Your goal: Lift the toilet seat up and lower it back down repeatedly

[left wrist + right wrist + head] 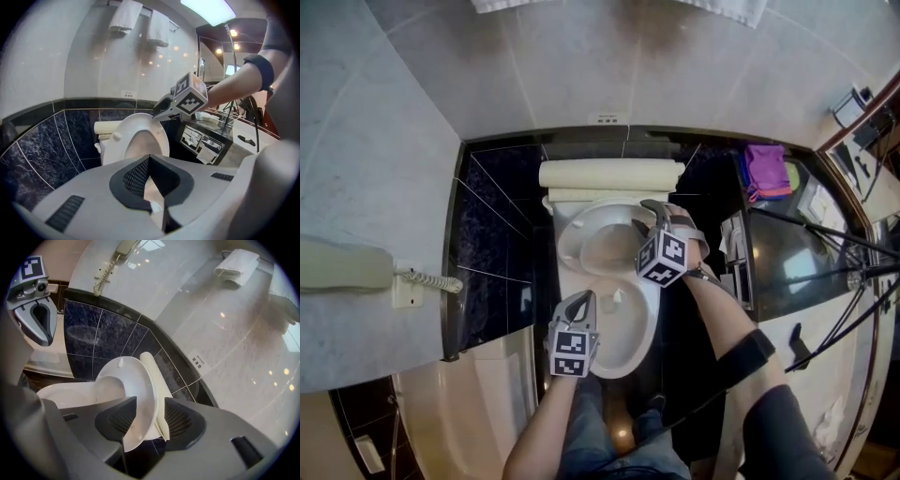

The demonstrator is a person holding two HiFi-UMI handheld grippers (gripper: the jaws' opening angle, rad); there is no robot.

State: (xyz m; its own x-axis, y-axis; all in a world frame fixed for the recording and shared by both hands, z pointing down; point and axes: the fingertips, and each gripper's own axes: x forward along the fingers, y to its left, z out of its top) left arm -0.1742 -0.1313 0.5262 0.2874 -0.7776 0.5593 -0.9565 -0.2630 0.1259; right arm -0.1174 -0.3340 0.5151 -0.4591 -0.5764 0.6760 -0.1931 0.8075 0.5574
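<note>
The white toilet seat [570, 236] [123, 136] [140, 394] stands tilted up off the bowl [628, 342], in front of the cream lid [609, 173] [151, 373] that leans on the wall. My right gripper [642, 217] [147, 420] is at the seat's right edge, and its jaws stand wide on either side of the rim. I see a gap between the rim and the right pad. My left gripper [579, 302] [150, 187] hovers over the bowl's front with its jaws together and nothing in them.
A wall phone [356, 267] with a coiled cord hangs on the left. To the right are a paper holder [736, 248], a purple cloth [766, 169] and black tripod legs [825, 234]. Towels [124, 16] hang above. The person's legs [600, 431] are at the bowl's front.
</note>
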